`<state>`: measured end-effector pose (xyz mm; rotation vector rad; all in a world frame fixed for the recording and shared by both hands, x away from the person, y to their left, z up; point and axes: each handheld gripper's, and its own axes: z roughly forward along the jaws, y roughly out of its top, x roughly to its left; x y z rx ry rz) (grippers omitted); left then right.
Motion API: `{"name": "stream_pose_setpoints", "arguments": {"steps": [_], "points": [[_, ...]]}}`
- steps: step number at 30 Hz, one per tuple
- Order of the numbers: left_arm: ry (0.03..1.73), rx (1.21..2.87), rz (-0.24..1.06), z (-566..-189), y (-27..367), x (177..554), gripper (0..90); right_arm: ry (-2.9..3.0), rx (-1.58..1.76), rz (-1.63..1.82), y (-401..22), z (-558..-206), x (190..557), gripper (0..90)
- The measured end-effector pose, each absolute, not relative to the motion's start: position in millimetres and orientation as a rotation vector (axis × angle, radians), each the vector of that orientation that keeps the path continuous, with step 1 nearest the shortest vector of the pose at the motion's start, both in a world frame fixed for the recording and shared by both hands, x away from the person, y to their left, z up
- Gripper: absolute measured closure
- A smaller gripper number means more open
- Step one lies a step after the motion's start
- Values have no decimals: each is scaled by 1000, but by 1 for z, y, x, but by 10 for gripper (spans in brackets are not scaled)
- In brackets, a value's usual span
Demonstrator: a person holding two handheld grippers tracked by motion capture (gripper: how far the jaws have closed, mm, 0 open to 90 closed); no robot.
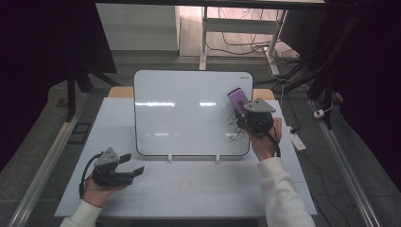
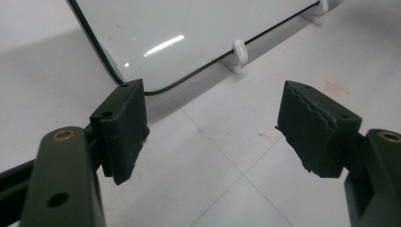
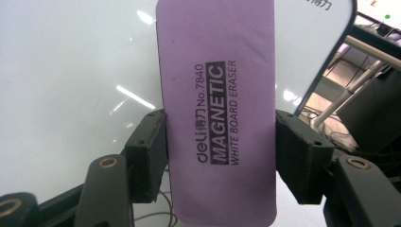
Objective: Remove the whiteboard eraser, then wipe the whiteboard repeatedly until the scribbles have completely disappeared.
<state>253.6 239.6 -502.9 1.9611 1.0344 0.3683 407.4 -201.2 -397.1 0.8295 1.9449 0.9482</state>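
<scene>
Purple eraser (image 3: 217, 113), marked "deli No.7840 MAGNETIC WHITE BOARD ERASER", sat clamped in my right gripper (image 1: 249, 109) against the whiteboard (image 1: 189, 109); left gripper (image 1: 130, 164) hung open below it.

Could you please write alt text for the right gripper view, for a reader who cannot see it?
The right hand-held gripper clamps a purple rectangular whiteboard eraser, printed "MAGNETIC WHITE BOARD ERASER", between its two black jaws. Behind it stands a glossy white whiteboard with a black rim.
</scene>
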Motion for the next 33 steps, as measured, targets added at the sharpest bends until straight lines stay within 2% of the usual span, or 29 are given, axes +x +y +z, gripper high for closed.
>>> {"name": "stream_pose_setpoints", "arguments": {"steps": [5,12,23,33], "points": [[1034,1948,376,-501,240,251,255,1972,828,899,-195,-399,408,397],[1031,1954,372,-502,240,252,255,2083,706,818,-176,-432,383,400],[1029,1959,370,-503,239,252,254,1975,882,933,-202,-386,424,400],[1029,1954,364,-502,240,251,254,2078,679,871,-164,-416,399,401]]}}
